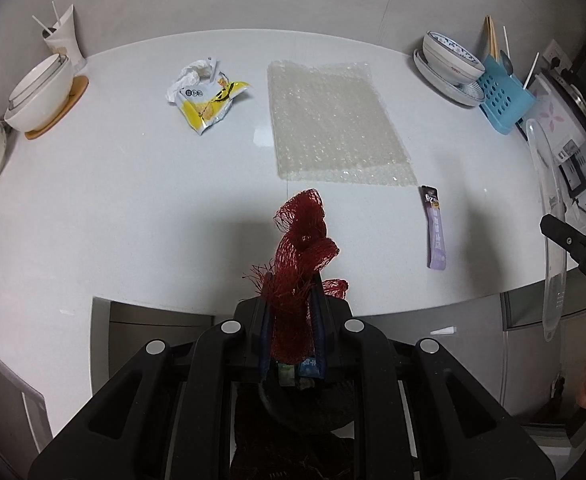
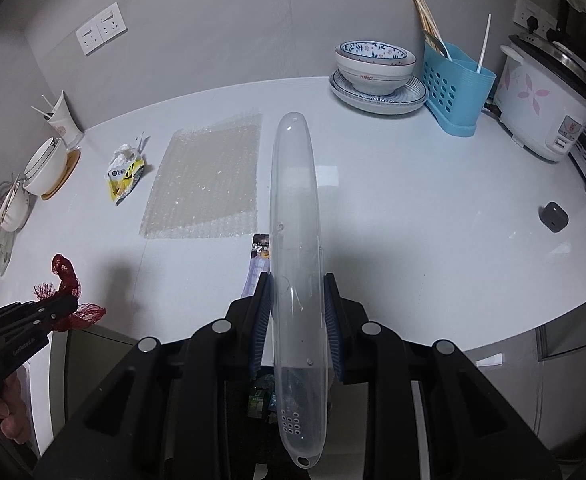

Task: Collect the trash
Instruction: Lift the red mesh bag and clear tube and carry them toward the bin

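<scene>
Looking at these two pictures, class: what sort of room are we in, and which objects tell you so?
Most likely a home kitchen. On the white countertop stand a rice cooker, a blue utensil holder with chopsticks, and a patterned bowl on a plate.

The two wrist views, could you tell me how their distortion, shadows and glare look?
Left wrist: fisheye bows the counter edge; a soft shadow lies around the red mesh. Right wrist: a pale glare patch sits beside the clear case, same bowing.
</scene>
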`<state>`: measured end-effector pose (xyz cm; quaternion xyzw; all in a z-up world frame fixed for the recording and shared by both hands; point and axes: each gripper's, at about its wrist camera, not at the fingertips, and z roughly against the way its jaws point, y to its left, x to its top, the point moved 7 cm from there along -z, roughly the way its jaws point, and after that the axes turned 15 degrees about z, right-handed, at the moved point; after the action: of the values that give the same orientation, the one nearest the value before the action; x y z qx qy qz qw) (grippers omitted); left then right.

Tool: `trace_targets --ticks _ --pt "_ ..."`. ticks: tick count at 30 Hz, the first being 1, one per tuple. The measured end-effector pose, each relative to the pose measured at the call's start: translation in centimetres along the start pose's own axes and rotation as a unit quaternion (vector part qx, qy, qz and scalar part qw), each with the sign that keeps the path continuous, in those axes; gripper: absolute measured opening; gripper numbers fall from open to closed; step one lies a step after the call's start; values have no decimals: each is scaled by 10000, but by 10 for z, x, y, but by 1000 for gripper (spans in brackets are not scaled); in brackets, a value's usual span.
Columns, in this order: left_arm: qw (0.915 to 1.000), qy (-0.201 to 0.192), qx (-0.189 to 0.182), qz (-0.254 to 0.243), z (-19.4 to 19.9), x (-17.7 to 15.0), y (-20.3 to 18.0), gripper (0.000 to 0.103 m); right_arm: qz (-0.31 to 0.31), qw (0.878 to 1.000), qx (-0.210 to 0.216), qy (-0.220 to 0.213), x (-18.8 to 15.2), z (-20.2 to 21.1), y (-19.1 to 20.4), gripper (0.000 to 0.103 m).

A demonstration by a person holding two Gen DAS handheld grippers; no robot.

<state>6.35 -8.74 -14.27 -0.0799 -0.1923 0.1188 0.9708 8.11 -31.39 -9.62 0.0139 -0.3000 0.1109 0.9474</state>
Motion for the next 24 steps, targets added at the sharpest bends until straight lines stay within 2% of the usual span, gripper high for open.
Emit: trace_targets --ticks 13,24 --pt "9998 124 -60 -127 1 -62 -7 16 260 9995 178 40 -55 11 20 25" --pt "9996 203 -148 -164 -15 -106 -11 16 484 9978 462 12 -106 19 33 25"
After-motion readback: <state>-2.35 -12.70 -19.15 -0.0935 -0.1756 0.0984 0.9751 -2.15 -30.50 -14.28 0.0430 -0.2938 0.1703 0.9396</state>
